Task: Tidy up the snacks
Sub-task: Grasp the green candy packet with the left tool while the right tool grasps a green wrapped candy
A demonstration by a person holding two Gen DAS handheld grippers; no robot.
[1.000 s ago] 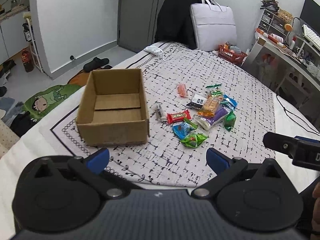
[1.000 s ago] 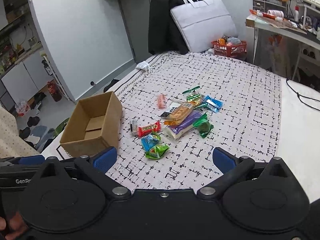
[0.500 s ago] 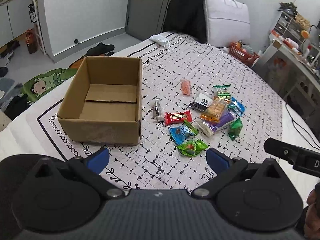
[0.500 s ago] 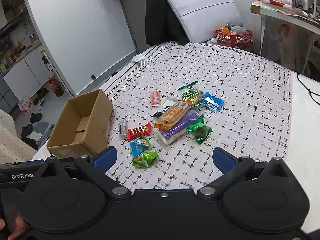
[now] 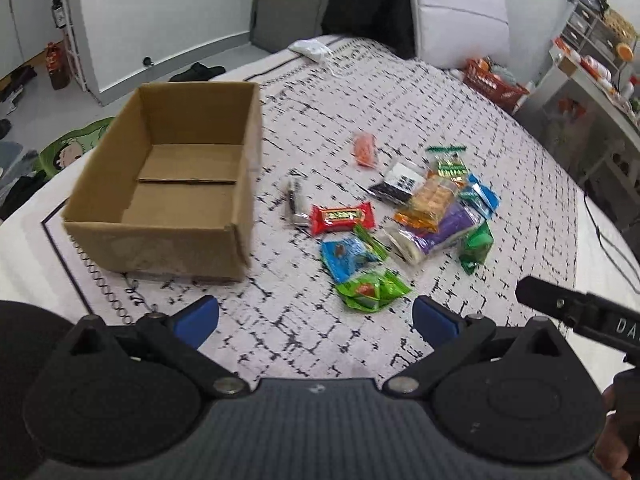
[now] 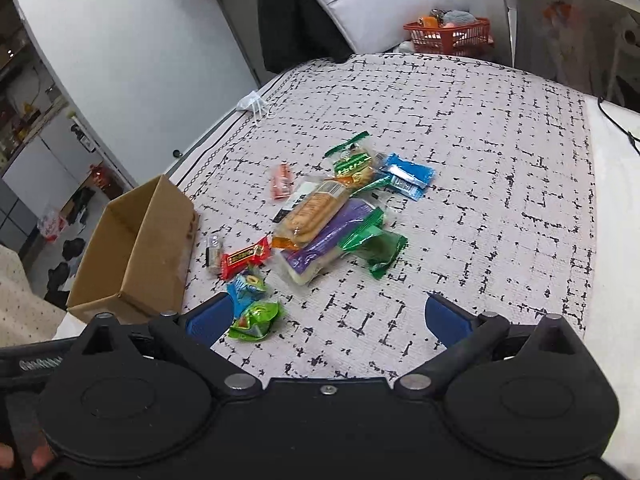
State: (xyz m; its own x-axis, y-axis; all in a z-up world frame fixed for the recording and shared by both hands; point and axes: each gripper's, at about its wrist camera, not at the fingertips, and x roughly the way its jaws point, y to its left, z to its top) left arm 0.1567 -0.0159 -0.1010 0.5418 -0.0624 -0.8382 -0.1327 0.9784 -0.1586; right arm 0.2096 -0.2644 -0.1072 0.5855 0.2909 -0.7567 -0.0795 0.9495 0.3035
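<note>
Landmark: an open cardboard box (image 5: 176, 184) sits on a patterned bed cover (image 5: 400, 100); nothing is inside it.
Snacks: all lie loose on the cover to the right of the box, none packed yet.
Left gripper (image 5: 316, 318): fingers spread wide, holding nothing, hovering near the box's front right corner.
Right gripper (image 6: 326, 316): fingers spread wide, holding nothing, hovering well right of the box, short of the pile.
Nearest snack: a green packet (image 5: 370, 290), in front of the pile and nearest both grippers.
Doing the step well: probably begin with that green packet, since it lies apart. Come down with one finger on each side of it, close gently on the crinkly wrapper, lift clear, then release over the box.
Risk: a foil wrapper may slip or drag the blue packet (image 5: 346, 254) touching it.
Count: one box; two grippers; about eleven snack packets, though overlaps in the pile make this uncertain.
Among them: one red bar (image 5: 342, 218), one purple pack (image 5: 444, 232), one cracker pack (image 5: 430, 202).
</note>
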